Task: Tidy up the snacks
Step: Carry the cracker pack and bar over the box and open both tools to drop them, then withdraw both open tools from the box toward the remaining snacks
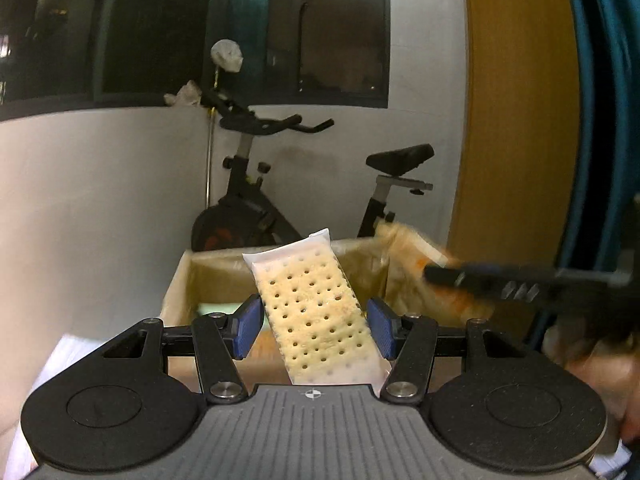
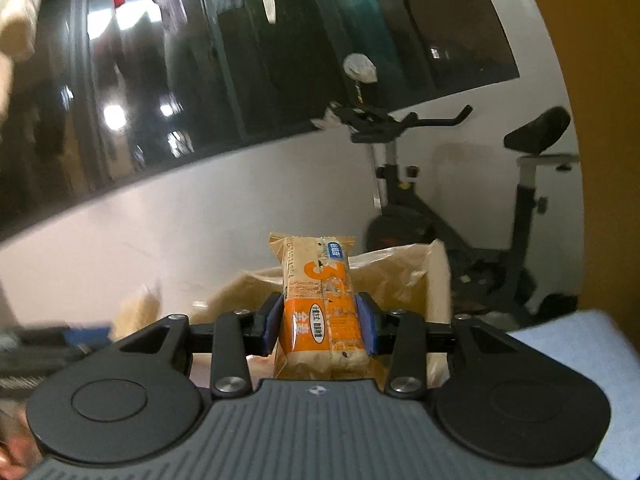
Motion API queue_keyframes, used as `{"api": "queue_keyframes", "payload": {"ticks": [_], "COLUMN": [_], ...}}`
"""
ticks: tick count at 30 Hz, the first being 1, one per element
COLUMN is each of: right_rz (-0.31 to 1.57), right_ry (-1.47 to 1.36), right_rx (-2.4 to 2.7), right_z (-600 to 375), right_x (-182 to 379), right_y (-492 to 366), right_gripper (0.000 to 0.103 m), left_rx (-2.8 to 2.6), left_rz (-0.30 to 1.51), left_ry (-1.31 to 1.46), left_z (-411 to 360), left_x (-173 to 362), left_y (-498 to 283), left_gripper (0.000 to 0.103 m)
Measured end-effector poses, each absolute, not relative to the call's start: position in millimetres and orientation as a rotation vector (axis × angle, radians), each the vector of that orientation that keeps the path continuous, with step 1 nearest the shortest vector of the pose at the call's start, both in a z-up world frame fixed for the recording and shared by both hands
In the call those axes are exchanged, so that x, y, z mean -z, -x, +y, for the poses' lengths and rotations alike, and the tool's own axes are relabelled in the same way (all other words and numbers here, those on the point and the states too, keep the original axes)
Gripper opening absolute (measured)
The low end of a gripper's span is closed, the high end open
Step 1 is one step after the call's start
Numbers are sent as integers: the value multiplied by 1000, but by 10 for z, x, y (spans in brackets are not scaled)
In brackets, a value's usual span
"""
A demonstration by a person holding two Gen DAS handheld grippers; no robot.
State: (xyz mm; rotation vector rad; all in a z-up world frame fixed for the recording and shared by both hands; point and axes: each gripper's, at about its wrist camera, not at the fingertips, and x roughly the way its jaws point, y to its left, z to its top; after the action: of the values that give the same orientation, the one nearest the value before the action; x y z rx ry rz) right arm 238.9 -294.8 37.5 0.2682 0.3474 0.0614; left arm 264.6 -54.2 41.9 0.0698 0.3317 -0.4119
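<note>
A pack of pale dotted crackers (image 1: 316,304) in a clear wrapper stands tilted between the blue pads of my left gripper (image 1: 316,322), which is shut on its sides. An orange snack bar pack (image 2: 318,300) stands upright in my right gripper (image 2: 319,322), pressed on both sides by the pads. Both packs hang above an open cardboard box (image 1: 180,280) that also shows behind the bar (image 2: 400,276). In the left wrist view the right gripper's finger (image 1: 480,280) and its orange pack (image 1: 416,264) are blurred at the right. The box's inside is mostly hidden.
An exercise bike (image 1: 256,200) stands behind the box against a white wall under dark windows. A wooden panel (image 1: 520,120) and a blue curtain (image 1: 600,120) rise on the right. A light blue cloth (image 2: 580,360) lies at the right, and white paper (image 1: 60,360) at the lower left.
</note>
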Motion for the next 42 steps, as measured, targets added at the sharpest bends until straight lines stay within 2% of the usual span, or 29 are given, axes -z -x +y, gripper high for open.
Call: {"api": "queue_keyframes", "payload": {"ticks": [4, 15, 17, 18, 19, 20, 31, 42], "right_rz": [411, 455, 470, 472, 467, 461, 474, 477], "right_ry": [-244, -202, -188, -187, -186, -187, -229, -207], "right_rx": [9, 52, 53, 52, 53, 56, 7, -77], "right_z": [-2950, -3000, -2987, -2989, -2985, -2989, -2966, -2712], "right_x": [-227, 65, 64, 58, 46, 31, -139, -154], "right_y": [-2724, -2957, -2956, -2951, -2941, -2921, -2688, -2244], "right_gripper": [42, 42, 42, 43, 43, 43, 57, 57], "left_rx": [443, 361, 370, 375, 374, 366, 292, 289], "left_rz": [290, 418, 436, 444, 447, 444, 444, 434], "left_ry": [-91, -130, -110, -103, -101, -103, -25, -86], "left_z": [-722, -827, -793, -773, -749, -728, -314, -69], "left_x": [-401, -78, -61, -63, -62, -67, -225, -172], "left_y": [-2913, -3310, -3361, -3377, -3372, -3367, -3032, -2493], "left_gripper": [60, 61, 65, 73, 78, 78, 78, 78]}}
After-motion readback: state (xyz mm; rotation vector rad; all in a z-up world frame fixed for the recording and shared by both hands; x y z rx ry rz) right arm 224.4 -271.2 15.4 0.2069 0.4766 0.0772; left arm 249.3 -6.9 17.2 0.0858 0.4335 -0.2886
